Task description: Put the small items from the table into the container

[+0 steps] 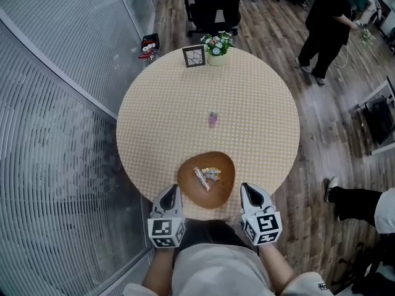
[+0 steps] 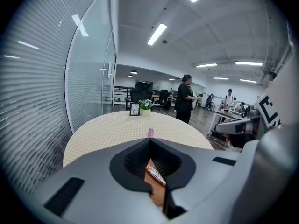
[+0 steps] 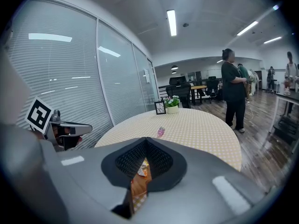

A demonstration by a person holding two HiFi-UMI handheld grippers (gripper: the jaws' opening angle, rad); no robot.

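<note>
Left gripper [image 1: 174,189], right gripper [image 1: 245,187] closed; bar [image 1: 202,179] in bowl [image 1: 184,185] lies diagonally.
</note>
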